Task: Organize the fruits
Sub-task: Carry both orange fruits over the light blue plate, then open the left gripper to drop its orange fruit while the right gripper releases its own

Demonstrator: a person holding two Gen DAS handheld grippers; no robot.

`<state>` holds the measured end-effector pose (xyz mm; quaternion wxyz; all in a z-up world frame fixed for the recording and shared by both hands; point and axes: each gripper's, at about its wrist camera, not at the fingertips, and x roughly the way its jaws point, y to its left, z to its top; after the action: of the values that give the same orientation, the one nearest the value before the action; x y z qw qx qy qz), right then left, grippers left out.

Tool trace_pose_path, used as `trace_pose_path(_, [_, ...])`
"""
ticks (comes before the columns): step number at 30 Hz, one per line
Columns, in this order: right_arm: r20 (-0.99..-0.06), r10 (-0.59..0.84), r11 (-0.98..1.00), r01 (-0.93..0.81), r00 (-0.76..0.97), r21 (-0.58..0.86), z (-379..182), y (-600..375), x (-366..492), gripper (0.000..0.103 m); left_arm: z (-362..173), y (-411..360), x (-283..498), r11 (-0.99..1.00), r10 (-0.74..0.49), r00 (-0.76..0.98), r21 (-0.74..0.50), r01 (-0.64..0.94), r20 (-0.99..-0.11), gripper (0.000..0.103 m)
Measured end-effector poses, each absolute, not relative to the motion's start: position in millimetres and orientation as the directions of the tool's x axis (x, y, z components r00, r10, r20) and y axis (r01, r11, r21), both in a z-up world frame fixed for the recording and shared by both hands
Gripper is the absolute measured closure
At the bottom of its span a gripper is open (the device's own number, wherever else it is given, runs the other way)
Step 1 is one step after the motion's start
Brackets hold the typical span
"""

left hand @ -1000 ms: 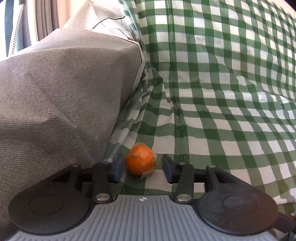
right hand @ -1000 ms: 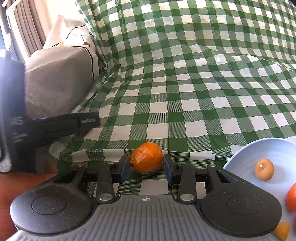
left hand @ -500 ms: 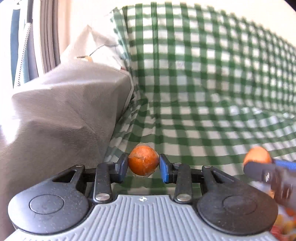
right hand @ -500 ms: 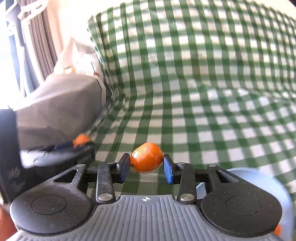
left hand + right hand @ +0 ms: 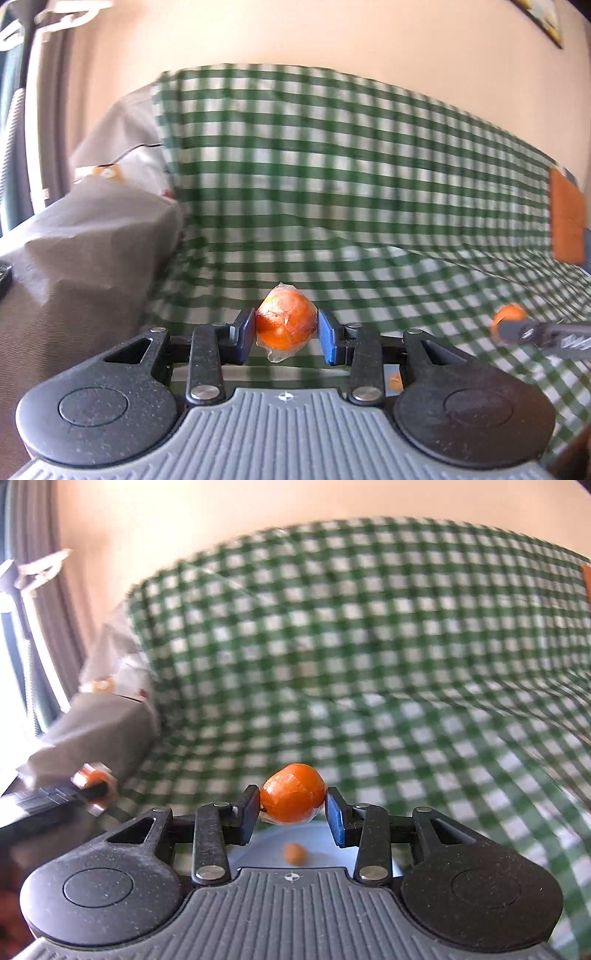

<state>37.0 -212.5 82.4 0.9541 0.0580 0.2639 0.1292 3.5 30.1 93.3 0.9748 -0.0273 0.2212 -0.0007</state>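
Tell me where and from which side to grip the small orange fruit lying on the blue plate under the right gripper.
Grip the small fruit across its middle, coming straight down from above. It looks roundish and lies loose on the shallow blue plate, so no side is favoured. The right gripper is shut on a wrapped orange fruit, so that would need setting down first.

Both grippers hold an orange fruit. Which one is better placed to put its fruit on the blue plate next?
Probably the right gripper: the blue plate lies just below its wrapped orange fruit. The left gripper shows only checked cloth beneath its fruit.
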Motion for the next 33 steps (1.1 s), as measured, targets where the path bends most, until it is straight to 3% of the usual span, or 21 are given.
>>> trace_pose_path(8, [-0.553,0.239,0.969,-0.16,0.798,0.188,60.0,-246.2,48.1,0.063,78.9,-21.7,24.0,0.992,-0.097,0.837,0.012,0.123,-0.539,0.063])
trace_pose_path(19, [-0.612,0.268,0.962,-0.17,0.744,0.215,44.0,-233.3,67.2,0.063,56.4,-64.8,50.7,0.974,-0.167,0.778,0.023,0.227,-0.605,0.063])
trace_pose_path(28, [-0.651,0.286,0.958,-0.201,0.703,0.203,36.8,-220.7,73.7,0.062,45.8,-60.5,62.7,0.968,-0.221,0.715,-0.06,0.243,-0.663,0.063])
trace_pose_path(30, [-0.673,0.288,0.958,-0.194,0.681,0.213,33.6,-219.5,76.1,0.061,46.8,-55.0,65.0,0.968,-0.237,0.711,-0.096,0.234,-0.661,0.058])
trace_pose_path(33, [-0.684,0.268,0.963,-0.168,0.678,0.21,32.7,-220.1,77.6,0.045,53.1,-42.9,64.4,0.968,-0.249,0.734,-0.144,0.204,-0.632,0.054])
